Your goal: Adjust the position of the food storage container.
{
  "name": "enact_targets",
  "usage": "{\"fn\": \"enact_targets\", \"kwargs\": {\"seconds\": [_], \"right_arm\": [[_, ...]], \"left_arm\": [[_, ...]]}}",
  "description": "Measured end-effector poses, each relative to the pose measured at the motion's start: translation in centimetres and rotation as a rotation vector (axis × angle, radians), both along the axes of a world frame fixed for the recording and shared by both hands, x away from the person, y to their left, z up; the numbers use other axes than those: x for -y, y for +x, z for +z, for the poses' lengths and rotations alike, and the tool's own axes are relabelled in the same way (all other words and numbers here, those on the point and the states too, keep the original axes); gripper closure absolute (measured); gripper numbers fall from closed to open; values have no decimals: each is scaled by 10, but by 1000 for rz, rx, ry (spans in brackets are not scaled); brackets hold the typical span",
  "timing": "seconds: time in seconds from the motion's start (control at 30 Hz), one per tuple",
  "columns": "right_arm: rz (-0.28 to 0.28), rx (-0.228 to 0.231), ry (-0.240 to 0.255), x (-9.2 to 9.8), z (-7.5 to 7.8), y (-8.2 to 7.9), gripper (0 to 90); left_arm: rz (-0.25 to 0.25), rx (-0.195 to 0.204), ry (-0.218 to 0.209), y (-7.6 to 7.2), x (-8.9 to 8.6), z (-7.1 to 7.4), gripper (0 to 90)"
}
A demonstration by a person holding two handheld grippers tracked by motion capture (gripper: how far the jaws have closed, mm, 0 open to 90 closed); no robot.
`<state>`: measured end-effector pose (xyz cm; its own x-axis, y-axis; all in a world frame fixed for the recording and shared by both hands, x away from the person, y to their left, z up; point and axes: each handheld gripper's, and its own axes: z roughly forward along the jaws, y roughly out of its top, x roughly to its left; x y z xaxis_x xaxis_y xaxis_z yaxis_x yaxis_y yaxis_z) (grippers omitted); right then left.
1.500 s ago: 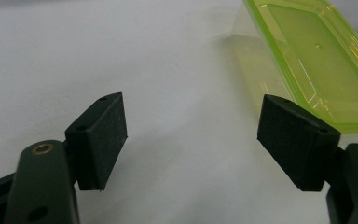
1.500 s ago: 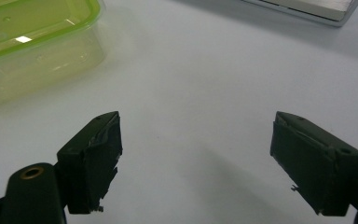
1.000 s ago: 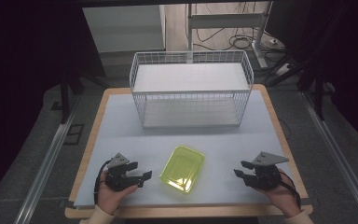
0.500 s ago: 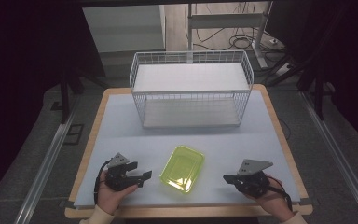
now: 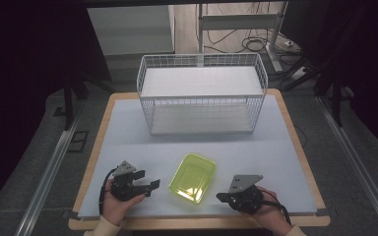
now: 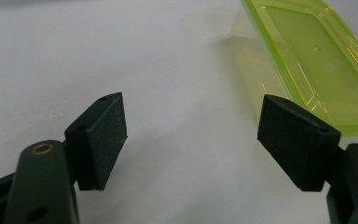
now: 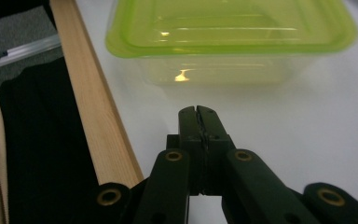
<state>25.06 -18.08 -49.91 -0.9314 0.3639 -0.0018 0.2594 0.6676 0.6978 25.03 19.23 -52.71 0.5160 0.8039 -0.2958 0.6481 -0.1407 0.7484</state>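
A translucent yellow-green plastic container [image 5: 193, 177] lies on the white table top near the front edge, with its lid on. My left gripper [image 5: 150, 187] rests to its left with the jaws wide apart and nothing between them; its own view has the container [image 6: 307, 60] ahead to the right. My right gripper [image 5: 221, 197] sits just right of the container's near corner, jaws pressed together and empty. In the right gripper view the container [image 7: 228, 35] stands close in front of the shut tips [image 7: 198, 113].
A white wire basket [image 5: 202, 93] stands at the back middle of the table. The table's wooden rim [image 7: 93, 107] runs along the left of the right gripper view. Bare white surface [image 5: 256, 152] lies between basket and container.
My right gripper has slid left along the front edge toward the container and turned to face it. The left gripper and the container have stayed put.
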Motion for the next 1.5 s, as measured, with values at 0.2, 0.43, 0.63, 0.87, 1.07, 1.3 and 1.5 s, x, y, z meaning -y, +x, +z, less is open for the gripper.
{"fn": "enact_targets", "kwargs": {"seconds": [0.2, 0.43, 0.63, 0.87, 1.07, 1.3, 1.5], "right_arm": [[13, -12, 2, -13, -3, -1, 897], [50, -15, -24, -34, -12, -1, 897], [58, -8, -25, -40, -12, -2, 897], [63, -2, -36, -48, -16, -2, 897], [69, -2, -42, -55, -18, -3, 897], [81, 3, -45, -65, -19, -5, 897], [81, 6, -39, -74, -20, -4, 897]], "left_arm": [[1, 5, -4, -1, 1, 1, 234], [3, 4, -5, -1, 1, 1, 234], [1, 0, -12, -1, 0, 1, 234], [6, 1, -22, -1, -1, 2, 233], [9, -1, -22, 0, -3, 2, 233], [16, 1, -24, 0, -5, 2, 233], [17, -1, -26, 0, -6, 2, 233]]}}
